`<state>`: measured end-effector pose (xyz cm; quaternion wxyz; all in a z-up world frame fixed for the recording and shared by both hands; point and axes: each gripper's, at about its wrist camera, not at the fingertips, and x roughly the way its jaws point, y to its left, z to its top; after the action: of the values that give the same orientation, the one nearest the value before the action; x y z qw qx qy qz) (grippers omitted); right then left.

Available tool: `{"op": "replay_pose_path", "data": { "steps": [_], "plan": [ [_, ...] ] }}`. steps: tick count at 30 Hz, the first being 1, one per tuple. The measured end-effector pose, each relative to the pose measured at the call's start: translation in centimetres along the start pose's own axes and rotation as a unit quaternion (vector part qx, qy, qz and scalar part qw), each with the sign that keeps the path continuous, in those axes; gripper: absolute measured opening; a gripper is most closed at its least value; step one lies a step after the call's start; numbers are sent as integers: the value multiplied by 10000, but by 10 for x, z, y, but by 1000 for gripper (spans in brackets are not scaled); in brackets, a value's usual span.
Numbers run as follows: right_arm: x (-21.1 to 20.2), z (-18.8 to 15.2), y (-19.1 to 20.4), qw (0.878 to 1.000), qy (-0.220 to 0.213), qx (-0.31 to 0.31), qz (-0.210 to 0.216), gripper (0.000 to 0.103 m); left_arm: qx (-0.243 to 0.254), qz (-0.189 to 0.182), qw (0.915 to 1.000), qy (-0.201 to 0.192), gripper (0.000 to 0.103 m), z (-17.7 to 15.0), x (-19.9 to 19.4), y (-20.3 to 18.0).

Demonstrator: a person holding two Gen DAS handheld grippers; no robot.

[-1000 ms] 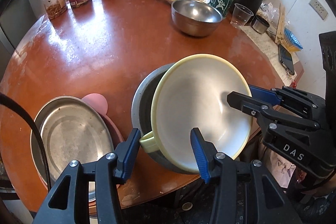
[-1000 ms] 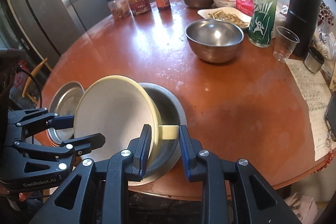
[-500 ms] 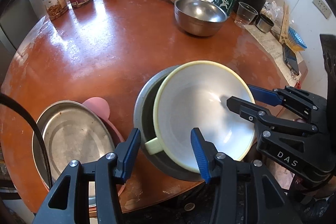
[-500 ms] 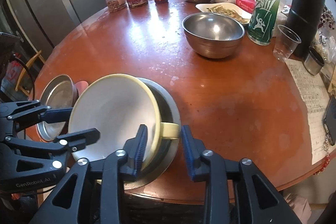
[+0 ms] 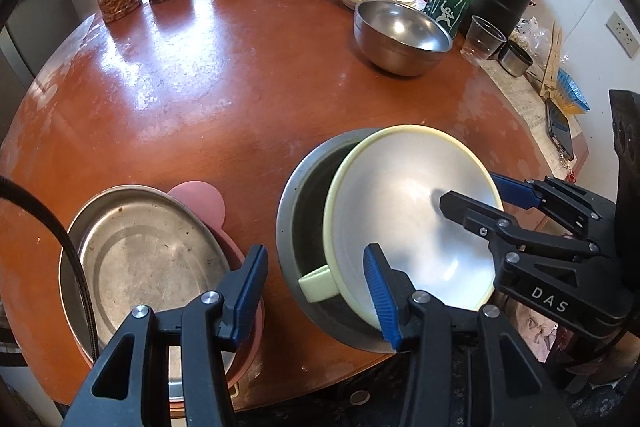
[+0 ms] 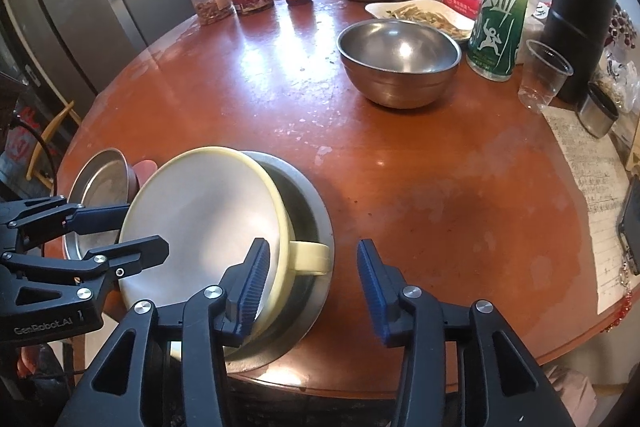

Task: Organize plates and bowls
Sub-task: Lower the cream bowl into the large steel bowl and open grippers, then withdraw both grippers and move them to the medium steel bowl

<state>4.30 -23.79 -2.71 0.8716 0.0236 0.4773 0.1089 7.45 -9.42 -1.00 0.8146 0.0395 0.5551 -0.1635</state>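
The pale yellow handled plastic bowl [image 6: 200,223] sits tilted inside the grey metal bowl [image 6: 308,203] at the near surface [image 6: 440,195] edge. Both the left gripper [image 5: 316,283] and right gripper [image 6: 308,275] stand spread, gripping nothing. Risk: a nudge could tip the stack off the edge.

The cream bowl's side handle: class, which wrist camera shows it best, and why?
The right wrist view: the cream bowl's handle sits unobstructed between the open right gripper fingers. In the left wrist view, the handle looks smaller, tucked low inside the grey bowl.
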Motion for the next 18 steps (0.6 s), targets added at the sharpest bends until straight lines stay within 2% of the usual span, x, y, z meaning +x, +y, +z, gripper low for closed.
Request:
{"op": "replay_pose_path", "data": {
  "steps": [18],
  "plan": [
    [-6,6,5,9998,-125,2,134,49,-78,-149,9997,-156,50,6,-7,4]
  ]
}}
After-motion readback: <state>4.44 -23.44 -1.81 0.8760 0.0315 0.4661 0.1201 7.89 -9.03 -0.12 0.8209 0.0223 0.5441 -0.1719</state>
